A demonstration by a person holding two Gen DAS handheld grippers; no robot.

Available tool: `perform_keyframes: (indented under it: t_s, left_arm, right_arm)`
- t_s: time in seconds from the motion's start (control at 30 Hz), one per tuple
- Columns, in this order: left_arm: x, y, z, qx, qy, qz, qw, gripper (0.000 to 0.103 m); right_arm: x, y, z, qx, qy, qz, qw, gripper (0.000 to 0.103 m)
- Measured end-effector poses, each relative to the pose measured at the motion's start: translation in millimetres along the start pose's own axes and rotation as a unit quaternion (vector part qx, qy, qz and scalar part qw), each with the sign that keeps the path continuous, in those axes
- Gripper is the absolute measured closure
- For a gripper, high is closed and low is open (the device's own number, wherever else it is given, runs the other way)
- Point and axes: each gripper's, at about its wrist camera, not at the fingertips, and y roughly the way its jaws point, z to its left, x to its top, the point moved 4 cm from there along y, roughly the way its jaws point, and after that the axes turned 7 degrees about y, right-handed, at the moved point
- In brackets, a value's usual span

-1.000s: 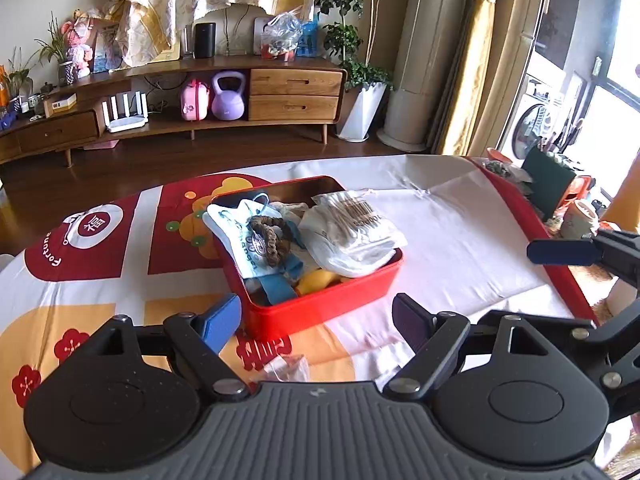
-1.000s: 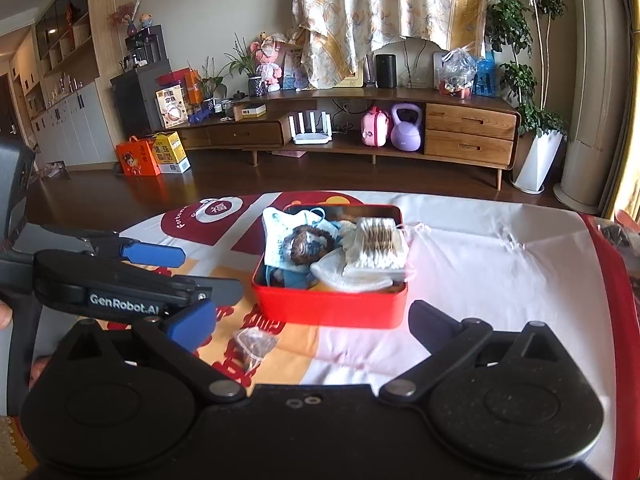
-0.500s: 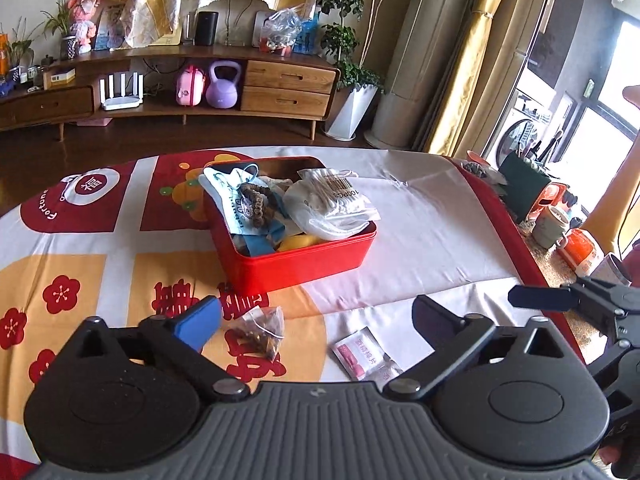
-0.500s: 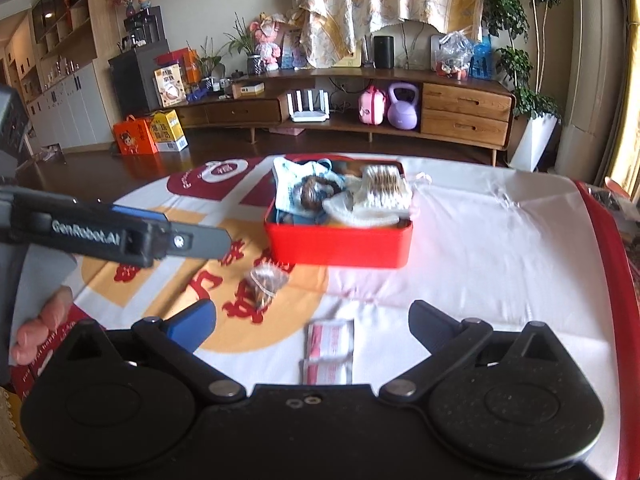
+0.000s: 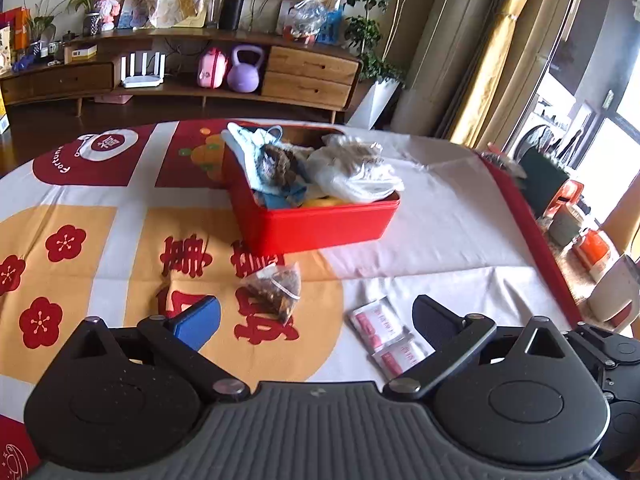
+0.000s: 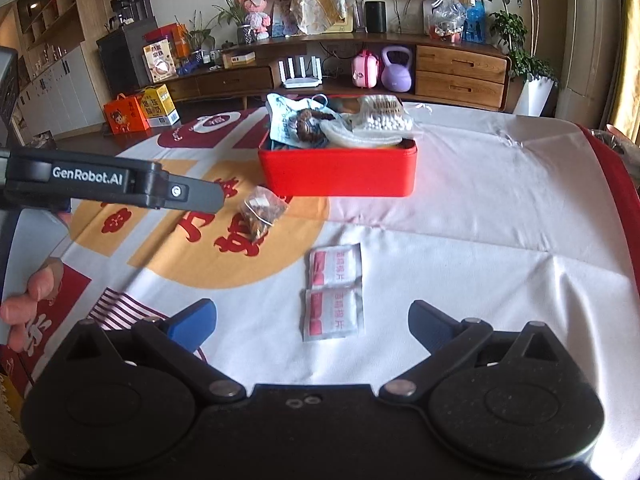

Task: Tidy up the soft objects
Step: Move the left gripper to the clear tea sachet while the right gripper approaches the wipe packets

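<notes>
From my left camera, the left gripper (image 5: 316,316) has its fingers spread wide with nothing between them; its jaws have just been opening. Between the two finger pads, in the lower middle of the frame, I see a small clear bag of brown bits (image 5: 276,290) lying on the tablecloth (image 5: 440,220), and to its right, close to the right finger, a pair of white sachets with red print (image 5: 386,338). Above them, in the centre of the frame, sits the red box (image 5: 316,222), heaped with soft things: a light blue cloth bag (image 5: 250,148) at its left and a white plastic bag (image 5: 354,170) at its right, both rising over the rim.

From my right camera, the right gripper (image 6: 312,320) is also spread wide and empty. The two sachets (image 6: 334,292) lie joined end to end just ahead of it, in the middle of the frame, apart from both fingers. The clear bag (image 6: 260,212) lies up and to the left of them, just below the red box (image 6: 338,172) in the upper centre. One finger of the left gripper (image 6: 120,184) reaches in from the left edge, its tip just beside the clear bag. A person's fingers (image 6: 32,300) show at the lower left edge.
</notes>
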Motion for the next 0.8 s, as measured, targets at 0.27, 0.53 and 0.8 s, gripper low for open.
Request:
perform_keyframes:
  t_s: [0.27, 0.53, 0.8]
  left_arm:
    - [-11, 33, -1, 0.011, 0.018, 0.029, 0.9994, 0.0]
    - [-12, 66, 6, 0.038, 0.031, 0.037, 0.9981, 0.0]
    - [-12, 92, 11, 0.058, 0.047, 0.038, 0.9965, 0.0]
  right_arm:
    - [-9, 19, -5, -0.005, -0.011, 0.006, 1.0, 0.014]
    - [-18, 46, -14, 0.007, -0.015, 0.032, 0.999, 0.024]
    - [-18, 64, -19, 0.012, -0.021, 0.043, 0.999, 0.031]
